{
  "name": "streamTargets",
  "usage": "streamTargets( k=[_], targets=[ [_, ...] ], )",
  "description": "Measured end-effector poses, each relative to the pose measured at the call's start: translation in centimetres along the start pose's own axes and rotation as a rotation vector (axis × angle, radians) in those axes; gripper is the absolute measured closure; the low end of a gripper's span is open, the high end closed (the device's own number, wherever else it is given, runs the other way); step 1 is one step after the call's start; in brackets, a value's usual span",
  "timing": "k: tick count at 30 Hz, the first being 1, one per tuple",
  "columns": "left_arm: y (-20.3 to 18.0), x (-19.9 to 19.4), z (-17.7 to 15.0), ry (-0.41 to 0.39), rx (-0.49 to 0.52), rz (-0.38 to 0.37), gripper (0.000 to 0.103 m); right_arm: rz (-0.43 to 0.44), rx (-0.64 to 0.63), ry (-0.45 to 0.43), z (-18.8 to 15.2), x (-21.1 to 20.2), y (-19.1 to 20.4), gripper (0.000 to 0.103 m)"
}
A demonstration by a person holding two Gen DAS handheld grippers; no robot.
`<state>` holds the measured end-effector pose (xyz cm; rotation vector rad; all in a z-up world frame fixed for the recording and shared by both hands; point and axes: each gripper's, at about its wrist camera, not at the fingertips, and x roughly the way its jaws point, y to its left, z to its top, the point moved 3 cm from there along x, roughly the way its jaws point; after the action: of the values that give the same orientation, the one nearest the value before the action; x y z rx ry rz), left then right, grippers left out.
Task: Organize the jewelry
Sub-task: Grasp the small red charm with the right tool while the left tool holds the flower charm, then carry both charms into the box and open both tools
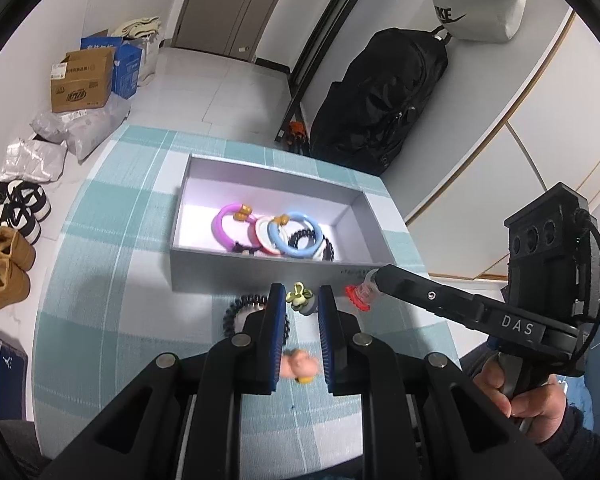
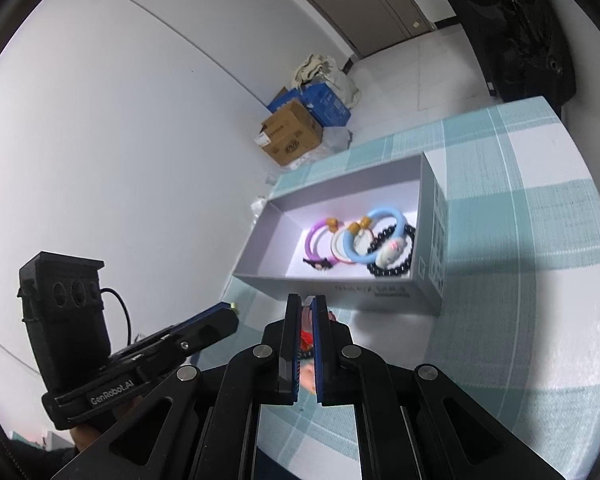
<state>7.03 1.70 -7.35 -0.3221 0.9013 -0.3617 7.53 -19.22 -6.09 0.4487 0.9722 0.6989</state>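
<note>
a teal-and-white checked cloth covers the tabletop (image 1: 112, 264) in a white-walled room with boxes and shoes on the floor. nearest the left camera, a small pink figure charm (image 1: 300, 366) lies on the cloth between the bases of the left gripper (image 1: 302, 300) fingers; those fingers look drawn in as far as they go, with a gap left between the pads, and whether they pinch the yellow-green flower piece (image 1: 299, 295) at their tips i cannot tell. a black coil hair tie (image 1: 240, 312) lies just to their left. the right gripper (image 2: 308, 308) has its fingers closed on a red-trimmed clear piece (image 1: 360, 294), held just in front of the grey box (image 1: 260, 268). inside the box rest the purple bangle (image 1: 230, 226), the white bangle (image 1: 265, 240), the blue bangle (image 1: 296, 236) and a black bead bracelet (image 2: 392, 256). to do this step well, carry the red piece over the near wall with clearance, aim for the bare floor to the left of the bangles, lower close before letting go so it does not bounce, and keep the two grippers from crowding each other at the rim.
</note>
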Motion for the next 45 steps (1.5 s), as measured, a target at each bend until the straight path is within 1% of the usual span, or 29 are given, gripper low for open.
streamTargets(
  k=[7,11,15,19,25,33,42,43,45],
  targets=[
    [-0.2,0.8,1.3,-0.017,0.001,-0.013,0.092,0.037,-0.013,-0.044,1.7,-0.3,0.3,0.099],
    [-0.5,1.0,2.4,-0.030,0.043,-0.006,0.092,0.071,-0.024,-0.069,2.8,-0.4,0.6,0.099],
    [-0.2,1.4,3.5,-0.035,0.035,-0.018,0.092,0.093,-0.038,-0.083,3.8,-0.2,0.6,0.099],
    [0.2,2.3,4.3,-0.013,0.022,-0.023,0.092,0.088,-0.037,-0.088,4.5,0.3,0.2,0.099],
    [1.0,3.6,4.7,0.032,0.008,-0.023,0.092,0.084,-0.046,-0.072,5.4,1.4,-0.3,0.099],
    [1.2,4.6,5.1,0.063,-0.014,-0.038,0.092,0.066,-0.043,-0.054,5.5,2.4,-0.9,0.099],
    [1.7,5.6,5.0,0.098,-0.025,-0.037,0.091,0.046,-0.002,-0.033,5.6,2.7,-1.9,0.098],
    [1.8,5.6,5.0,0.097,-0.031,-0.043,0.091,0.045,-0.002,-0.028,5.6,2.8,-1.9,0.095],
    [1.9,5.7,5.1,0.094,-0.051,-0.059,0.091,0.028,-0.013,-0.021,5.5,3.0,-1.8,0.095]
  ],
)
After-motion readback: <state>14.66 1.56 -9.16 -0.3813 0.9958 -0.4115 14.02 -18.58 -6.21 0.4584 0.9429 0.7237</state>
